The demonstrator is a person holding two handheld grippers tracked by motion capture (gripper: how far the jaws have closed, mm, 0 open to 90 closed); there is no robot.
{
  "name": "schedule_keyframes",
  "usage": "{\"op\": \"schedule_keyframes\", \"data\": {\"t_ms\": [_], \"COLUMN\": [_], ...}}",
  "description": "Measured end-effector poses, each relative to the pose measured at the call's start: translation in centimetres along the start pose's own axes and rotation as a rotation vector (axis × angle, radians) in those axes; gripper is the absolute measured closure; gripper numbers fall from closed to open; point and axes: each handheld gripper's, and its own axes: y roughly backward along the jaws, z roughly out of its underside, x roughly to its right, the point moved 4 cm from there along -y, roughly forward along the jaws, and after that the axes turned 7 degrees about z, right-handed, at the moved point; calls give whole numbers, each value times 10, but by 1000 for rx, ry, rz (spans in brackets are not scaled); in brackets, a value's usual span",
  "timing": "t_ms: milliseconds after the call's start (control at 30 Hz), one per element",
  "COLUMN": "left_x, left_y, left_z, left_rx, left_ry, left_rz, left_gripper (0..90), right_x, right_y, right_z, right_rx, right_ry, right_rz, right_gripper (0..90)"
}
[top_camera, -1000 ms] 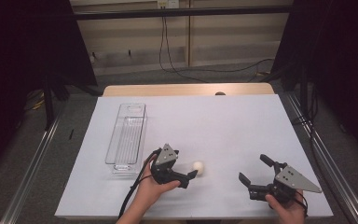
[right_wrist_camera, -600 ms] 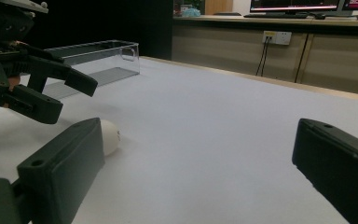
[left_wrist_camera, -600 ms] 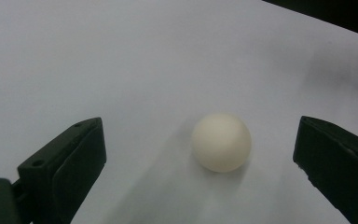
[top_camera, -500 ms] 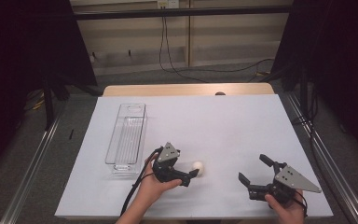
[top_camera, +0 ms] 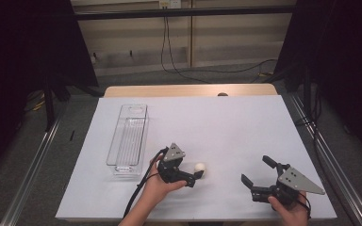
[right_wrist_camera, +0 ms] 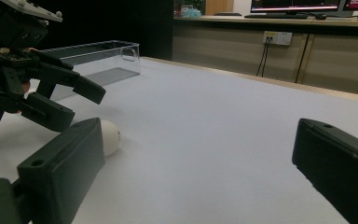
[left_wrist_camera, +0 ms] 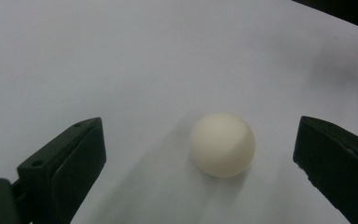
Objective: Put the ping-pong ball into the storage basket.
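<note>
The ball (top_camera: 200, 168) lies on the white table (top_camera: 226, 127), at about 5 o'clock from its middle, and sits between the spread jaws of my left gripper (top_camera: 193, 177), touching neither. In the left gripper view the ball (left_wrist_camera: 222, 144) is nearer the right jaw than the left. My right gripper (top_camera: 258, 175) rests at 3 o'clock from the ball, well apart, its jaws also wide and holding nothing.

The risk, as I judge it, is that the ball is round and free to roll: if one jaw meets it first as I close, it may squirt out forwards, away from me. Closing off-centre would cause that.

I count one ball, one clear bin (top_camera: 128, 139) at 10 o'clock from the ball, and two grippers.
</note>
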Motion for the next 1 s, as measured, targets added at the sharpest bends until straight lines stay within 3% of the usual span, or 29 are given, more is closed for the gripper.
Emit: {"op": "schedule_keyframes", "data": {"t_ms": [200,300,567,667,700,1000], "left_x": [0,0,-2,-1,-2,2], "left_y": [-7,-7,-7,-10,-10,-16], "left_z": [1,1,0,0,0,-1], "left_rx": [-6,-20,-33,-27,-41,-56], "left_ry": [18,0,1,11,-4,-9], "left_rz": [9,5,-8,-3,-1,18], "left_gripper": [27,28,39,47,50,75], "right_x": [1,0,0,0,0,0], "right_y": [0,0,0,0,0,0], "right_z": [-1,-1,0,0,0,-1], "right_rx": [6,5,-1,2,0,7], "right_ry": [-3,-5,2,2,3,-6], "right_rz": [7,8,0,3,1,5], "right_gripper": [21,22,22,22,22,22]}}
